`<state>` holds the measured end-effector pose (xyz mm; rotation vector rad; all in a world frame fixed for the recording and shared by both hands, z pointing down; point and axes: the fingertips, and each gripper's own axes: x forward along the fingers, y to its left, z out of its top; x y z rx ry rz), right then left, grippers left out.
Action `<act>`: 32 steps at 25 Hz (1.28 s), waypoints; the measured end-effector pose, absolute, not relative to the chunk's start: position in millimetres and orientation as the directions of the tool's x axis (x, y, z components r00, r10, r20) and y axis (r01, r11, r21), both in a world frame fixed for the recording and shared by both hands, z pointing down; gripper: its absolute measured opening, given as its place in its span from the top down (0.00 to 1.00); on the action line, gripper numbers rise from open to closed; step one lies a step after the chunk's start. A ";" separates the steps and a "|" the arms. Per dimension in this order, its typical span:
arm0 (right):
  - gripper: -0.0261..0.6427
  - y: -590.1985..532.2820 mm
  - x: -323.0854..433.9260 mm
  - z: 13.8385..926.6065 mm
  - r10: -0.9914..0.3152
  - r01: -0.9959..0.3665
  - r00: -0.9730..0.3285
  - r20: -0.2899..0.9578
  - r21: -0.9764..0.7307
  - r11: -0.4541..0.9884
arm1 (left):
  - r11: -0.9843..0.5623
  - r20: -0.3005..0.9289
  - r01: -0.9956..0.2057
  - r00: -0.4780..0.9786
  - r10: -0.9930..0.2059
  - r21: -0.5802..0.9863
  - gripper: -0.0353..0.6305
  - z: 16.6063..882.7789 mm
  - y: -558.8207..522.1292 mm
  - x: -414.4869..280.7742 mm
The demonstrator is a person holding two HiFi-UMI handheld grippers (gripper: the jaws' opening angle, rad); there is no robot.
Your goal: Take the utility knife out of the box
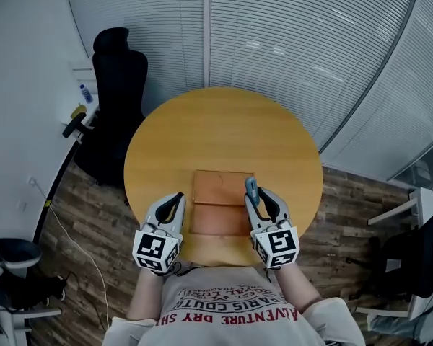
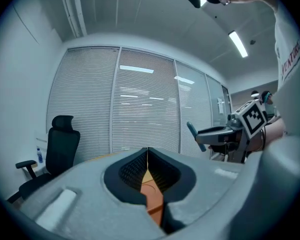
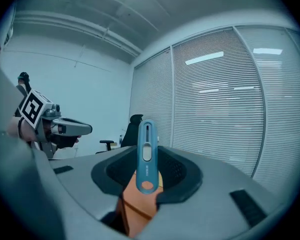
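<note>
An orange-brown flat box (image 1: 222,202) lies on the round wooden table (image 1: 224,121), near its front edge. My right gripper (image 1: 255,200) is held above the box's right edge, shut on the blue utility knife (image 1: 251,190). In the right gripper view the knife (image 3: 147,156) stands upright between the pads, slider facing the camera, with the box (image 3: 137,204) below. My left gripper (image 1: 176,199) hovers by the box's left edge, shut and empty. In the left gripper view its pads meet and the box (image 2: 155,204) shows under them. The knife (image 2: 194,134) and right gripper (image 2: 210,132) appear at the right.
A black office chair (image 1: 115,99) stands beyond the table's left side. Glass walls with blinds curve round the back. A second dark chair (image 1: 411,258) and a white desk are on the right. A cable runs along the floor at left.
</note>
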<state>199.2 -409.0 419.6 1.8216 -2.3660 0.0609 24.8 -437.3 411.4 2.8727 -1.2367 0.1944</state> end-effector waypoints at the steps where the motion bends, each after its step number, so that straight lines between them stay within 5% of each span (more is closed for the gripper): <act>1: 0.76 -407.2 203.1 419.0 -0.962 -0.967 -0.236 0.138 0.064 0.247 | -0.692 0.115 -0.721 0.684 -0.720 -0.045 0.93 410.0 -436.5 27.8; 32: 0.77 -393.9 197.1 404.9 -0.962 -0.960 -0.263 0.070 0.080 0.268 | -0.696 0.132 -0.716 0.687 -0.715 -0.045 0.93 408.9 -431.7 35.9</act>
